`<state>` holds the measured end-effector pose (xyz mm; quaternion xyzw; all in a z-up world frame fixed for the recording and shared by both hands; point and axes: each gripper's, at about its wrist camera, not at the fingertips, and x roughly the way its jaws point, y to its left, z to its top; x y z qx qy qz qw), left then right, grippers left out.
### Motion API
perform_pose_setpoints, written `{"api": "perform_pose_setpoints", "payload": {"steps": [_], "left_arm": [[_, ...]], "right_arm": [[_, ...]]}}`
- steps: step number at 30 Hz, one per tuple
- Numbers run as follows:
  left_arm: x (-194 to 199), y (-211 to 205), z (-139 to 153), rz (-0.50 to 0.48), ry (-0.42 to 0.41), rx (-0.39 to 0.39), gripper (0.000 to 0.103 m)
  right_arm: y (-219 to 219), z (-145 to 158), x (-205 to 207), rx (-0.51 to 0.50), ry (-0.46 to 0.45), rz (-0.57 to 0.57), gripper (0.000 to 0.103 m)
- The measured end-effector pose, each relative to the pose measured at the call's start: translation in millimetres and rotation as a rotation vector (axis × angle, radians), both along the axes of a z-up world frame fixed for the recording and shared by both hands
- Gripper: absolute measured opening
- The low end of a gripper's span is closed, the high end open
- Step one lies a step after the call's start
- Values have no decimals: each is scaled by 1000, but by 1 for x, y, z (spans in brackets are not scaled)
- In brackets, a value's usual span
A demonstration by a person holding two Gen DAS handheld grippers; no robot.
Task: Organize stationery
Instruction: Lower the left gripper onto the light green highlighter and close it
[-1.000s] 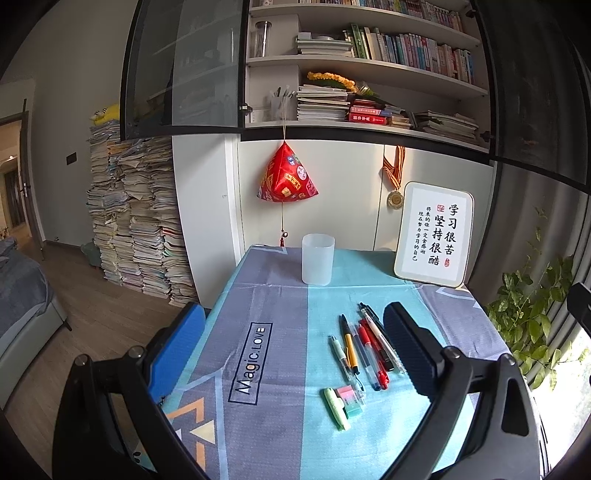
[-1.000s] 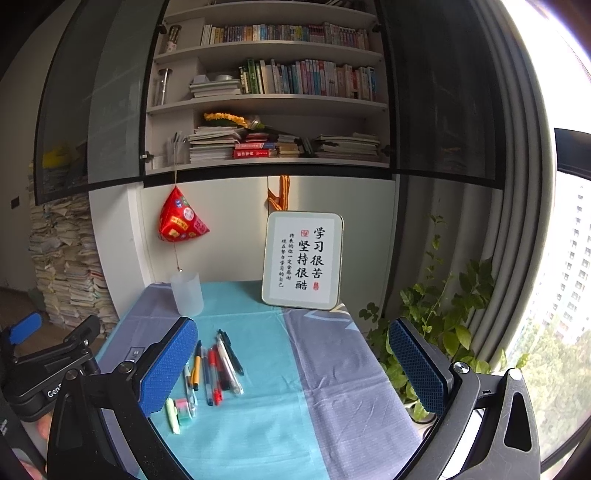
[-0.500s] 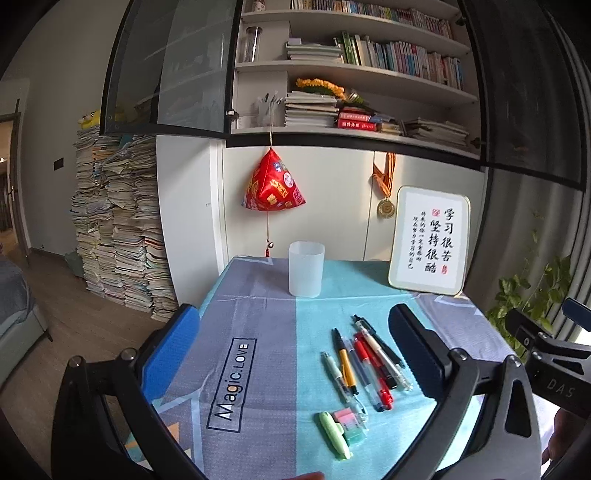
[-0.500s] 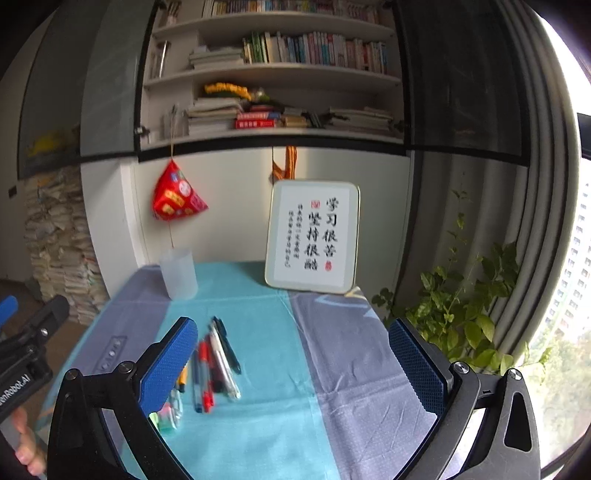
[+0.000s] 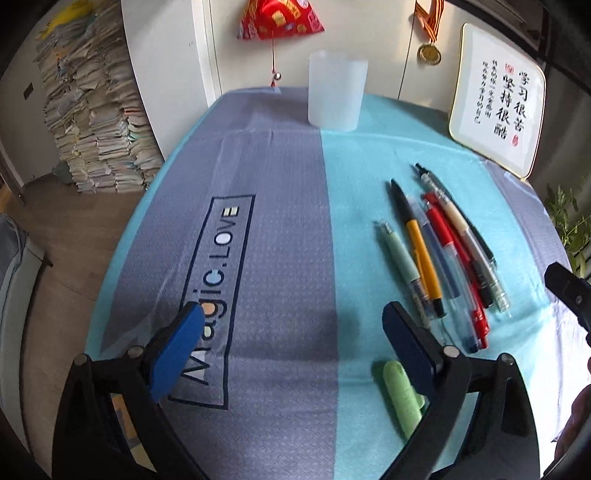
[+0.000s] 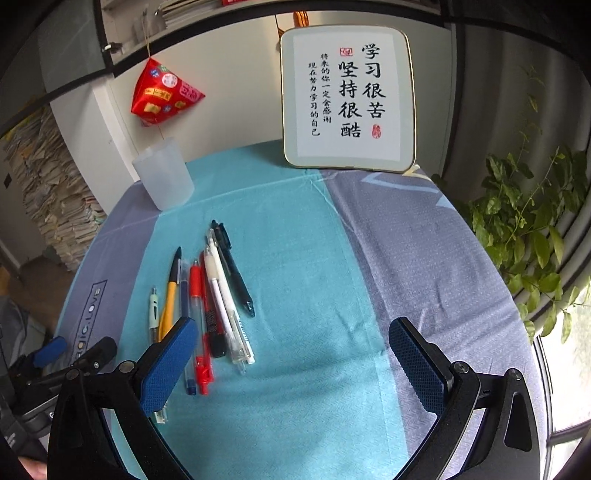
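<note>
Now poised over tabletop (image 5: 280, 229), left hand-held gripper (image 5: 291, 332) empty and narrowing, right hand-held gripper (image 6: 293, 354) spread empty, both ready for pens (image 6: 218, 295) mid-tabletop, bound for cup (image 5: 337, 96) at far edge.

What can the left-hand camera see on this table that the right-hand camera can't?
Only the left wrist view shows the green highlighter lying near its own gripper, the whole "Magic.LOVE" print on the cloth, and a gold medal on the wall.

Only the right wrist view shows the framed calligraphy sign whole; the left view cuts it off at the edge.

Both show the row of pens on the teal stripe, the frosted cup at the back, and the red hanging ornament.
</note>
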<state>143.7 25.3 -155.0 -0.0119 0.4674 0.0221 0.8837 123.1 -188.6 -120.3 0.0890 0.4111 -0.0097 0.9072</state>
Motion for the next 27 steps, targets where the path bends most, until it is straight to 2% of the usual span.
{"api": "perform_pose_setpoints", "payload": {"steps": [2,4,7,8,13,18,22,25,27], "left_arm": [[-2,2,-3,-9,35,22,93],[-8,1,-3,-18,62,82,94],[-15,0,-3,-8,56,187,94],[-16,-1,-5,-12,57,191,93],[-18,-5,-8,-60,104,77,93],[-16,-11,-8,-33,98,90,94],[-21,-24,-6,-70,98,138,92],[-24,-29,-6,-78,102,132,92],[-24,-28,-6,-82,119,99,92]], "right_arm": [[0,1,0,-5,2,-3,103],[0,4,-3,-3,-7,-6,103],[-4,9,-7,2,-20,-9,103],[-6,10,-8,3,-23,-12,103],[-18,15,-14,22,-35,-38,103],[-32,16,-21,50,-39,-75,103],[-38,19,-27,69,-43,-94,103],[-41,22,-31,75,-54,-98,103],[-41,24,-34,78,-58,-97,103]]}}
